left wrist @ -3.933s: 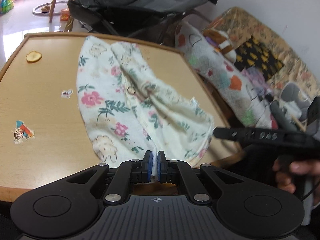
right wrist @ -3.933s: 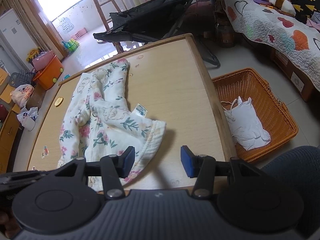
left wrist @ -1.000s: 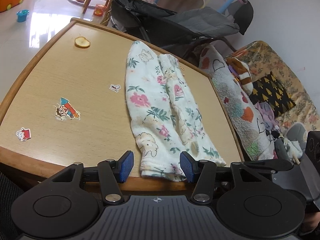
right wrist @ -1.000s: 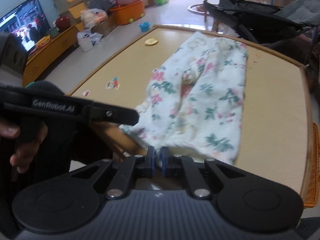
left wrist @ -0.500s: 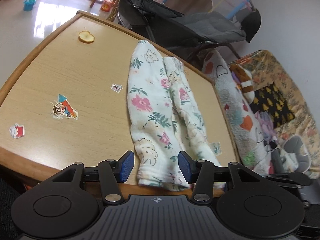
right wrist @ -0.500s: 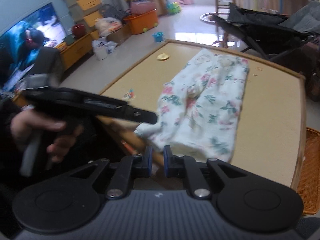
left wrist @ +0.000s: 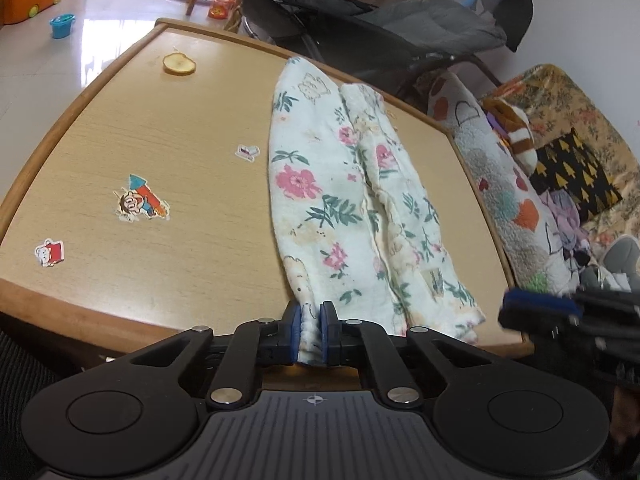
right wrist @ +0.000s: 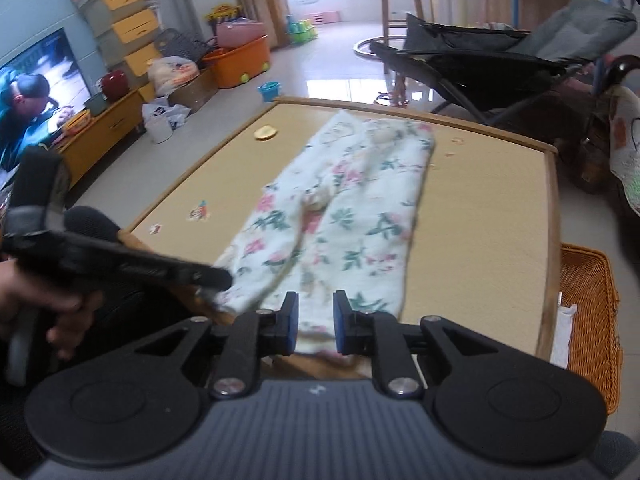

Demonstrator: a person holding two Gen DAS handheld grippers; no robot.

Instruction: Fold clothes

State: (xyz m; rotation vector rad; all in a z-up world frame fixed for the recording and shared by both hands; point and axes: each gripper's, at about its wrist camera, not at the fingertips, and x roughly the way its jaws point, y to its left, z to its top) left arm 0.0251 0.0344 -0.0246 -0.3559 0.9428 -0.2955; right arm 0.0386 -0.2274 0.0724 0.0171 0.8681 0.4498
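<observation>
A white floral garment [left wrist: 348, 208] lies folded lengthwise on the wooden table [left wrist: 160, 140], its near hem at the front edge. My left gripper [left wrist: 309, 330] is shut on the hem's left corner, and cloth bunches between the blue pads. In the right wrist view the same garment [right wrist: 340, 216] stretches away from my right gripper [right wrist: 316, 322]. Its jaws are opening, and the hem's right end lies loose in the gap without being pressed. The left gripper [right wrist: 216, 280], held by a hand, pinches the corner beside it. The right gripper's blue pad [left wrist: 536, 310] shows blurred at the right.
An orange wicker basket [right wrist: 588, 312] with white cloth stands on the floor right of the table. A grey reclining chair [left wrist: 380, 32] stands behind the table, and a quilted bed [left wrist: 520, 208] lies to the right. Stickers [left wrist: 140, 204] and a yellow disc [left wrist: 179, 65] mark the tabletop.
The left jaws closed from wide apart onto the near hem. The right jaws, earlier pinched on the hem, have parted, and that gripper has drawn back and up a little.
</observation>
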